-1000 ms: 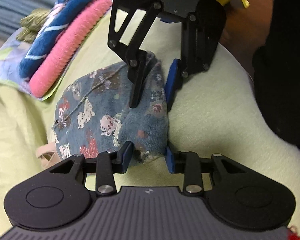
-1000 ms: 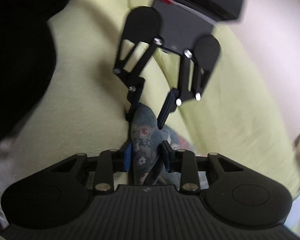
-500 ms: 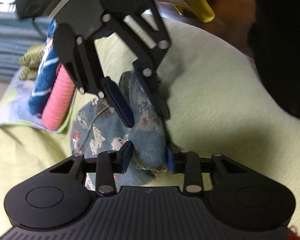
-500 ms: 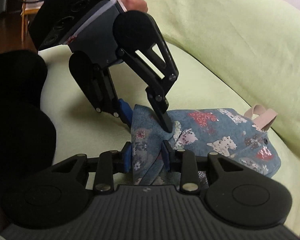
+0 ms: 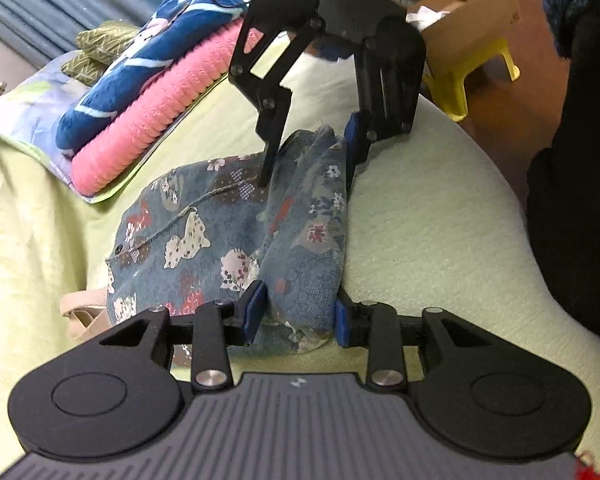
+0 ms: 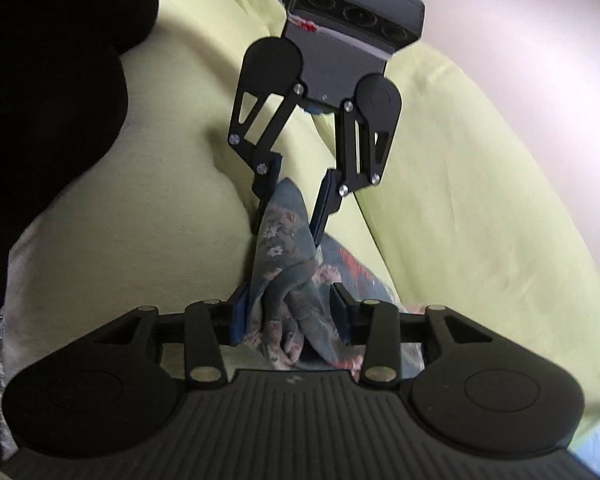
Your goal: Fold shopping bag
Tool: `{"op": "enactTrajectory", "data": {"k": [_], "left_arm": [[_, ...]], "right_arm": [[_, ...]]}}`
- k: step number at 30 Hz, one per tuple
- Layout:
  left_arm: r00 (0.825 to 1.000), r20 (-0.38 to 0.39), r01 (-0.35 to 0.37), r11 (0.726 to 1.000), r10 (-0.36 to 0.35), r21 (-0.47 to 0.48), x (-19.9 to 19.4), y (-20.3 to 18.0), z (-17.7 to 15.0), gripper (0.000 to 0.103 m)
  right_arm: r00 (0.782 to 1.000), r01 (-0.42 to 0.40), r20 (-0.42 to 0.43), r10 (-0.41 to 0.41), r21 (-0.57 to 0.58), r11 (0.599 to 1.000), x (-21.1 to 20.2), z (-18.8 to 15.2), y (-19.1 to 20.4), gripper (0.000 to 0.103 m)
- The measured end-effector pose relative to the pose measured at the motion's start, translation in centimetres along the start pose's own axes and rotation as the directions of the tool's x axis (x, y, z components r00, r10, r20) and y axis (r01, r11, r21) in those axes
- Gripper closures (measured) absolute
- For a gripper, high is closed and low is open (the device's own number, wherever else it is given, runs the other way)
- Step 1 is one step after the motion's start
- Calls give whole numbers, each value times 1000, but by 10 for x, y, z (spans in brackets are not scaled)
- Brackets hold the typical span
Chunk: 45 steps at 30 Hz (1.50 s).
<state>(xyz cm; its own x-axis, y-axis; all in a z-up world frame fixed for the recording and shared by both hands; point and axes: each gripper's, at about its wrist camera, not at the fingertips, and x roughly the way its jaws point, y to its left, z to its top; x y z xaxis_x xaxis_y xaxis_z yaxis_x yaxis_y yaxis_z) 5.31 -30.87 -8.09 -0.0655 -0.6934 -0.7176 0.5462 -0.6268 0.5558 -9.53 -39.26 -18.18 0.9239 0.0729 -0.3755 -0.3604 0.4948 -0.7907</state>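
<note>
A blue shopping bag [image 5: 188,240] with a cat and flower print lies on a pale green sofa cover [image 5: 420,220]. Its right edge is raised into a thick fold. My left gripper [image 5: 299,316] is shut on the near end of that fold. My right gripper [image 5: 308,168] points down at the far end and pinches it there. In the right wrist view, bunched bag cloth [image 6: 278,248] fills my right gripper [image 6: 290,312], and my left gripper [image 6: 286,228] clamps the bag's pointed corner opposite. A beige handle [image 5: 80,312] sticks out at the bag's left.
A folded pink towel [image 5: 148,120] and a blue patterned cloth [image 5: 148,60] are stacked at the back left. A cardboard box [image 5: 472,12] and a yellow stool [image 5: 472,80] stand beyond the sofa edge. A person's dark clothing [image 5: 580,160] fills the right side.
Both grippers kept their hold on the bag's fold. Half a second ago the right gripper was tilted over the bag; now it stands upright at the far end, with the fold stretched between them.
</note>
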Motion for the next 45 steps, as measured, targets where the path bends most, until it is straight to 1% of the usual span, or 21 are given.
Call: {"op": "enactTrajectory", "data": {"k": [1,3,4,6,8,11,14,17,23,24,25,26,28,31,32,34,36,39,42,43,45], "left_arm": [[1000,4,4,1000,-4,-7,3,3,1,64],[1000,11,19,999,-19,-32,5,9,0,64],[1000,13,28,999,-27,-45,6,12,-1,64],[998,15,61,994,-60,-95,7,21,0,64],[995,16,97,984,-96,-148,7,30,1,64],[990,18,143,964,-142,-223,6,41,3,63],[981,22,193,947,-194,-257,0,42,7,63],[964,38,262,924,-262,-280,-7,38,11,63],[938,93,341,847,-333,-407,-8,50,5,63],[935,101,350,837,-341,-421,-7,53,3,63],[934,100,353,836,-344,-419,-7,54,2,63],[935,93,349,847,-342,-402,-7,52,3,64],[937,85,345,856,-340,-384,-7,49,4,63],[937,94,346,856,-337,-384,-7,48,2,62],[938,94,344,858,-335,-381,-7,47,2,62],[939,94,342,862,-331,-374,-7,45,2,61],[939,97,343,862,-331,-373,-7,45,2,61],[938,104,345,859,-330,-378,-7,44,0,61],[937,112,349,853,-332,-390,-7,44,-2,61],[936,116,350,849,-332,-396,-7,45,-2,61],[933,129,357,830,-335,-430,-7,47,-4,62]], "right_arm": [[1000,-15,17,15,6,1000,1,-3,-2,74],[997,-73,32,70,88,993,1,-8,-8,77],[993,-114,24,111,201,973,3,-11,-19,78],[981,-185,22,194,418,889,9,-17,-42,78],[961,-240,39,274,612,753,14,-23,-65,77],[922,-282,95,374,829,484,21,-32,-97,78],[895,-294,134,425,894,337,21,-40,-106,78],[869,-300,193,456,938,175,28,-53,-106,78],[815,-280,321,483,947,-157,40,-79,-106,78],[808,-275,337,483,941,-197,42,-83,-106,78],[810,-278,334,483,943,-186,41,-81,-106,78],[813,-282,322,485,947,-156,41,-78,-106,78],[834,-300,242,496,953,39,36,-54,-102,78],[876,-322,103,472,853,411,26,-15,-89,69],[889,-322,67,453,795,514,23,-3,-85,68],[909,-325,46,415,699,636,22,7,-81,65],[924,-331,53,378,605,724,19,12,-74,65],[939,-330,75,336,477,815,19,18,-63,66],[930,-360,94,356,441,822,21,19,-62,73],[919,-380,102,380,481,790,22,17,-66,76],[887,-421,139,440,636,647,31,5,-83,77]]}}
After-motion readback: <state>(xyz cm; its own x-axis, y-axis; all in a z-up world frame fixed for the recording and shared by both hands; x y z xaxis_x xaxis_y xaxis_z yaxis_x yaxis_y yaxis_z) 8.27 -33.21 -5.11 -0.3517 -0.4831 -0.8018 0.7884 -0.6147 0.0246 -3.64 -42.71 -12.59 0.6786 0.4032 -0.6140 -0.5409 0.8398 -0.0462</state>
